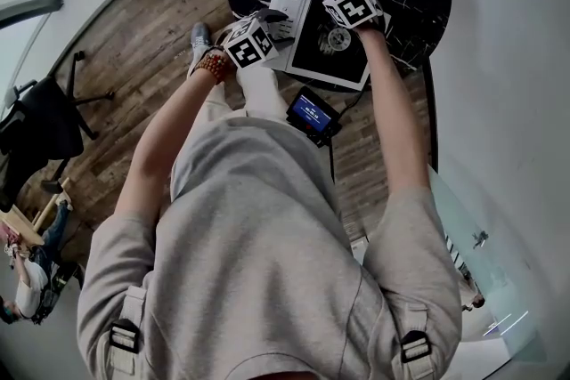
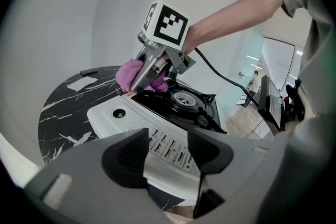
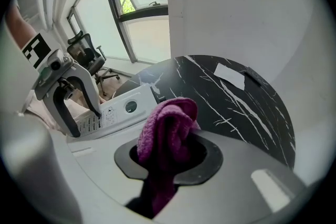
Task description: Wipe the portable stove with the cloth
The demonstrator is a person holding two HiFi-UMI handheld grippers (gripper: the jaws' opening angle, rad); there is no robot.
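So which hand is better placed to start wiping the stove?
Right. The right tongs are shut on the purple cloth at a corner of the portable stove. The left tongs stand open, holding no cloth.

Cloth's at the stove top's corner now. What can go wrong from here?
1. The cloth is bunched in the right hand-held gripper, close to the black pan supports. A loose fold could snag there.
2. The left hand-held gripper has its jaws apart at the portable stove's white edge and does not look clamped on it. The stove lies near the table's rim, so a hard stroke might slide it.
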